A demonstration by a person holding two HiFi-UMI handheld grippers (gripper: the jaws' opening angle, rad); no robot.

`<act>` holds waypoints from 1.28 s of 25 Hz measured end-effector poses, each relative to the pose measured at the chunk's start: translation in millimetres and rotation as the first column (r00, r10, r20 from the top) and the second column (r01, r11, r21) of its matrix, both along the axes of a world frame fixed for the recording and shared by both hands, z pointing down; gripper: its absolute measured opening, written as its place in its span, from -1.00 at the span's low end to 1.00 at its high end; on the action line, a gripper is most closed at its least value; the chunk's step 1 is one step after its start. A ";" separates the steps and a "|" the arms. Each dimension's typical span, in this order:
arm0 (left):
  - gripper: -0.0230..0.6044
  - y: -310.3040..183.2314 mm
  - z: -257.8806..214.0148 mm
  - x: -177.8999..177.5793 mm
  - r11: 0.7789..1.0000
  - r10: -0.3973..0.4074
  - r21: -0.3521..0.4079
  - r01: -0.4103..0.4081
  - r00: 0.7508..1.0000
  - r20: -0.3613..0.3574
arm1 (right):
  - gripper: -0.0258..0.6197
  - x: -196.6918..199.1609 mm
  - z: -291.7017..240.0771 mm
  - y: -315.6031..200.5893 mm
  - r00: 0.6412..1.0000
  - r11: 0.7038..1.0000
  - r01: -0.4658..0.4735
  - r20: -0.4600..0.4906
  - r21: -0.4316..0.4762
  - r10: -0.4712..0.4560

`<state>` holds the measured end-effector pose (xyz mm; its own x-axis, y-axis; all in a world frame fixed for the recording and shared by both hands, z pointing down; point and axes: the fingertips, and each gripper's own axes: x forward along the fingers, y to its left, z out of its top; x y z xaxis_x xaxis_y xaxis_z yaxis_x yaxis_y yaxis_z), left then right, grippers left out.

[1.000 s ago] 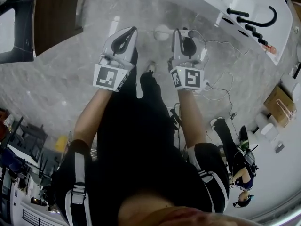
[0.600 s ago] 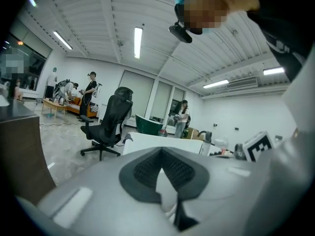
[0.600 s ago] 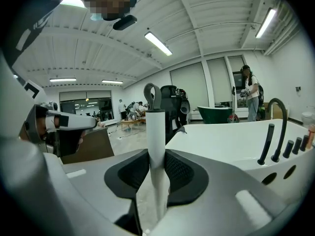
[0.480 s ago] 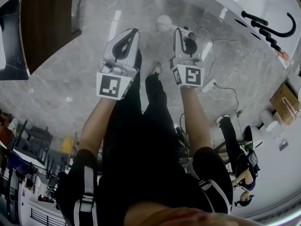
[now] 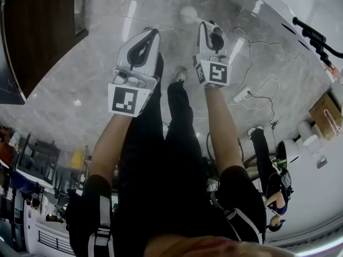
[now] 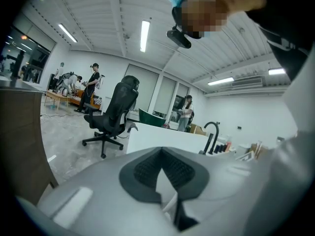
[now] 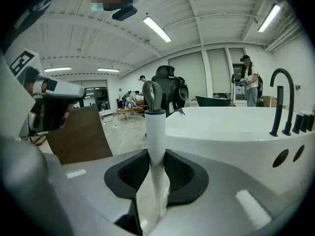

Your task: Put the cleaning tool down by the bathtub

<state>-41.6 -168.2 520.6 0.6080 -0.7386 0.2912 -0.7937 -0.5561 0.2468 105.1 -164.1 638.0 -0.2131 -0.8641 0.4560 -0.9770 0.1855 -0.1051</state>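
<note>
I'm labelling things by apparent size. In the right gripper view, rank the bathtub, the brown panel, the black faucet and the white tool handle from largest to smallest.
1. bathtub
2. brown panel
3. tool handle, which looks bigger than it is because it is so near the camera
4. black faucet

Cleaning tool [image 7: 156,132]: white handle, grey loop end. Bathtub [image 7: 231,127]: white. Faucet [image 7: 280,112]: black. Floor [image 5: 69,90]: grey marble, veined. Cabinet [image 5: 37,31]: dark brown wood. Office chair [image 6: 118,109]: black. Trousers [image 5: 161,159]: black.
</note>
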 end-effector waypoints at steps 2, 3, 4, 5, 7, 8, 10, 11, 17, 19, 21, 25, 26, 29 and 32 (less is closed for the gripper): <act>-0.90 -4.1 7.3 -2.3 1.000 -0.002 0.004 0.002 1.000 -0.006 | -0.61 -1.6 17.0 -2.6 1.000 1.000 -0.003 -0.007 -0.005 0.003; -0.91 -5.3 11.3 -3.2 1.000 -0.002 0.004 0.002 1.000 -0.007 | -0.61 -2.1 25.2 -3.2 1.000 1.000 -0.004 -0.009 -0.009 0.004; -0.90 -6.1 16.1 -3.9 1.000 0.001 0.002 -0.001 1.000 -0.004 | -0.62 -2.2 33.4 -3.9 1.000 1.000 -0.006 -0.012 -0.014 0.006; -0.90 -7.0 21.4 -4.5 1.000 0.003 -0.002 -0.003 1.000 0.000 | -0.61 -2.1 41.5 -5.0 1.000 1.000 -0.009 -0.014 -0.019 0.009; -0.90 -8.3 33.0 -5.6 1.000 0.006 -0.012 -0.006 1.000 0.004 | -0.61 -2.0 57.8 -7.2 1.000 0.999 -0.014 -0.018 -0.029 0.014; -0.90 -8.6 39.2 -6.3 1.000 0.005 -0.022 -0.005 1.000 0.002 | -0.62 -2.6 66.2 -8.0 1.000 0.999 -0.016 -0.021 -0.035 0.016; -0.90 -7.9 50.6 -7.9 0.999 0.002 -0.050 -0.002 1.000 -0.009 | -0.62 -5.5 82.6 -9.0 1.000 0.998 -0.018 -0.025 -0.053 0.017; -0.90 -7.6 54.9 -8.1 0.998 0.002 -0.060 -0.003 1.000 -0.014 | -0.61 -7.3 90.0 -10.0 1.000 0.998 -0.019 -0.025 -0.061 0.017; -0.90 -6.1 69.1 -1.3 0.996 0.031 -0.083 -0.032 0.999 -0.014 | -0.62 -10.0 121.7 -16.7 1.000 0.995 -0.014 -0.029 -0.098 0.011; -0.91 -9.1 71.7 -0.8 0.995 0.035 -0.088 -0.036 0.999 -0.017 | -0.62 -9.6 130.8 -18.3 0.999 0.994 -0.020 -0.027 -0.109 0.017; -0.90 -13.9 74.7 -1.5 0.995 0.035 -0.088 -0.036 0.999 -0.019 | -0.62 -9.8 141.3 -20.3 0.999 0.992 -0.024 -0.028 -0.120 0.021; -0.91 -24.9 80.6 -3.9 0.996 0.034 -0.084 -0.035 0.999 -0.015 | -0.62 -10.9 167.6 -23.1 0.999 0.988 -0.024 -0.035 -0.153 0.019; -0.91 -27.8 81.9 -4.5 0.996 0.034 -0.082 -0.035 0.999 -0.014 | -0.62 -11.5 174.2 -24.1 0.999 0.986 -0.022 -0.036 -0.164 0.016; -0.90 -33.6 84.9 -6.7 0.996 0.031 -0.078 -0.031 0.999 -0.011 | -0.62 -12.7 191.0 -25.1 0.999 0.982 -0.016 -0.039 -0.190 0.009; -0.91 -38.4 87.2 -9.0 0.997 0.025 -0.074 -0.026 1.000 -0.014 | -0.62 -13.9 206.0 -24.3 0.999 0.976 -0.009 -0.043 -0.219 -0.001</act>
